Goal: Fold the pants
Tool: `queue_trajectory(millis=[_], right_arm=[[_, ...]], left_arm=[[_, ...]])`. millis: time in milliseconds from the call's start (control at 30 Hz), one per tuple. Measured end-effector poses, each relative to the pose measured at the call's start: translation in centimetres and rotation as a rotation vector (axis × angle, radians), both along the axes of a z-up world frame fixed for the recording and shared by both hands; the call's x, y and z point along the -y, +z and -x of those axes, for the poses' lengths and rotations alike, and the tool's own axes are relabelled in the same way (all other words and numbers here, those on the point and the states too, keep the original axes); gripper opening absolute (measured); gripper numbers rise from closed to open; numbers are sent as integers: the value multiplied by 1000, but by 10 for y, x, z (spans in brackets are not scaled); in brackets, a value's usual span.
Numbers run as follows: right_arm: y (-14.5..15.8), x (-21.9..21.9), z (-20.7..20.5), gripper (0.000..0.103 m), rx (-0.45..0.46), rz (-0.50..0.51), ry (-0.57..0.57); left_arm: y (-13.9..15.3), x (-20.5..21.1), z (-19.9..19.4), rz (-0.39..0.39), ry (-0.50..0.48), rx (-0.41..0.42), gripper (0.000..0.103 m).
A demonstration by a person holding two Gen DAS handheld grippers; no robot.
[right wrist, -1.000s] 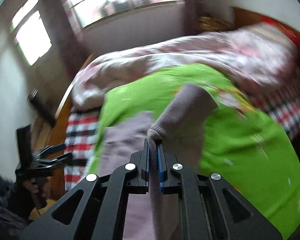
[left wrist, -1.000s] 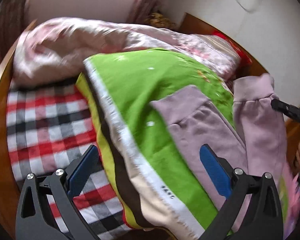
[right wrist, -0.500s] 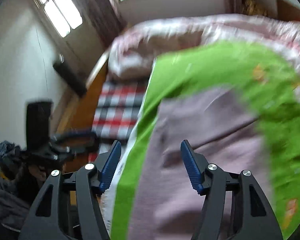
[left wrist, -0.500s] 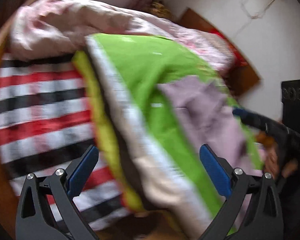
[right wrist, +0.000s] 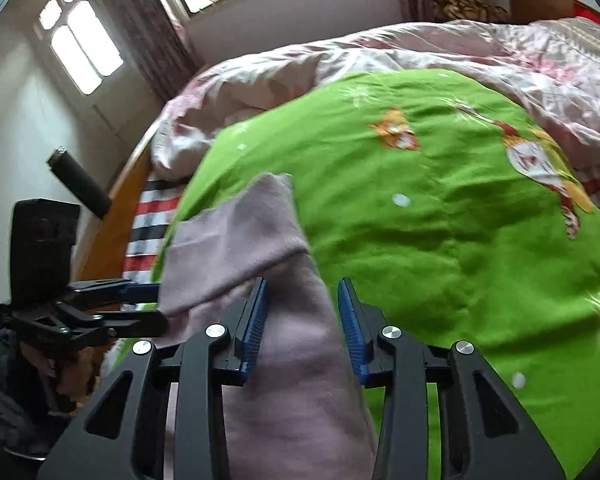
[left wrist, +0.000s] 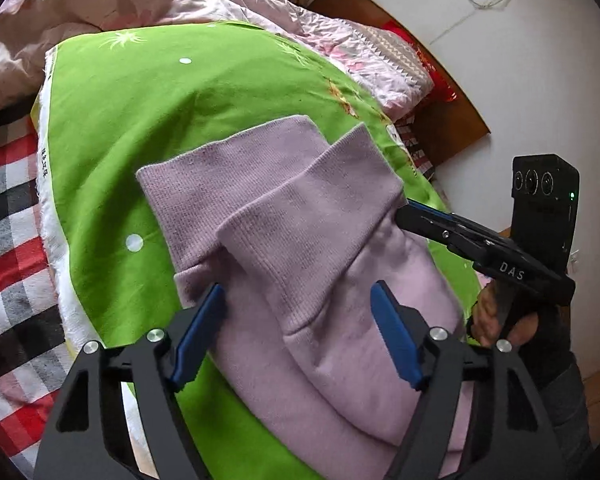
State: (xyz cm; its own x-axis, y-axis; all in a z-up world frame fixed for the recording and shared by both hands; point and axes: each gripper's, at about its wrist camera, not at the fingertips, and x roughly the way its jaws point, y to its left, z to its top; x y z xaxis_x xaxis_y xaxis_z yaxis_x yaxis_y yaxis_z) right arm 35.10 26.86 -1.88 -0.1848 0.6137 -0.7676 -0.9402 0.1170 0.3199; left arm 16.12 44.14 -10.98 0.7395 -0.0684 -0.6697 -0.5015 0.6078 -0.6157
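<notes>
The lilac pants (left wrist: 300,248) lie on a green blanket (left wrist: 180,92), one leg laid over the other with both ribbed cuffs at the far end. My left gripper (left wrist: 298,330) is open, its blue pads on either side of the upper leg. My right gripper (right wrist: 303,328) is open over the pants (right wrist: 284,320), jaws partly apart around a ridge of the cloth. The right gripper also shows in the left wrist view (left wrist: 404,212) at the upper cuff's right edge. The left gripper shows in the right wrist view (right wrist: 156,304) at the pants' left edge.
The green blanket (right wrist: 440,208) covers a bed with a pink floral quilt (left wrist: 100,4) behind and a red, black and white checked sheet (left wrist: 8,240) at the left. A wooden bed frame (right wrist: 112,240) runs along the left. Windows (right wrist: 84,52) and a white wall lie beyond.
My right gripper was shut on a pant cuff a second ago, let it go and now stands open. The second leg now lies over the first. My left gripper moved over the pants.
</notes>
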Motion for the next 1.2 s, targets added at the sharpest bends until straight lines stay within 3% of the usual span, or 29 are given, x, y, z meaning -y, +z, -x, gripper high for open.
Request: queue_trajectory(millis=[100, 167, 333, 433, 533, 600, 700, 733, 767, 800, 833, 867, 933, 1000, 1100, 1133, 1167, 1200], right_arm=[[0, -2, 13, 26, 53, 1, 48], [0, -4, 16, 14, 81, -10, 51], [15, 9, 26, 6, 118, -66, 19], [39, 12, 38, 6, 177, -101, 11], [75, 5, 39, 6, 168, -172, -1], [92, -6, 42, 6, 172, -201, 4], [76, -30, 44, 6, 179, -119, 16], [58, -41, 43, 7, 177, -60, 12], [41, -48, 42, 10, 180, -8, 5], [16, -56, 38, 12, 177, 68, -8], [-1, -60, 34, 20, 184, 118, -47], [-8, -57, 28, 23, 154, 113, -78], [0, -47, 20, 24, 83, 62, -117], [19, -34, 15, 24, 69, 7, -142], [54, -10, 14, 26, 86, -56, -174], [68, 7, 19, 42, 79, -81, -186], [77, 21, 23, 81, 77, -100, -191], [85, 37, 29, 94, 86, -119, -198]], left_arm=[[-3, -2, 4, -10, 7, 6, 60], [-7, -2, 2, -25, 7, -2, 41], [3, 1, 5, -56, 4, 16, 11], [39, 3, 14, -129, -19, 71, 7], [80, -10, 26, -216, 10, 126, 7], [95, -23, 35, -240, 47, 136, 9], [79, -43, 31, -229, 60, 27, 16], [59, -52, 27, -198, 78, -36, 22], [41, -58, 24, -181, 86, -97, 43], [23, -62, 22, -171, 98, -167, 55], [6, -67, 24, -158, 124, -235, 64], [-2, -69, 31, -135, 140, -254, 64], [-2, -68, 54, -114, 172, -190, 67], [20, -57, 73, -203, 227, -135, 74], [55, -35, 71, -257, 170, -25, 82], [67, -22, 67, -268, 121, 13, 90], [77, -6, 60, -285, 61, 43, 97], [87, 16, 52, -315, -20, 71, 100]])
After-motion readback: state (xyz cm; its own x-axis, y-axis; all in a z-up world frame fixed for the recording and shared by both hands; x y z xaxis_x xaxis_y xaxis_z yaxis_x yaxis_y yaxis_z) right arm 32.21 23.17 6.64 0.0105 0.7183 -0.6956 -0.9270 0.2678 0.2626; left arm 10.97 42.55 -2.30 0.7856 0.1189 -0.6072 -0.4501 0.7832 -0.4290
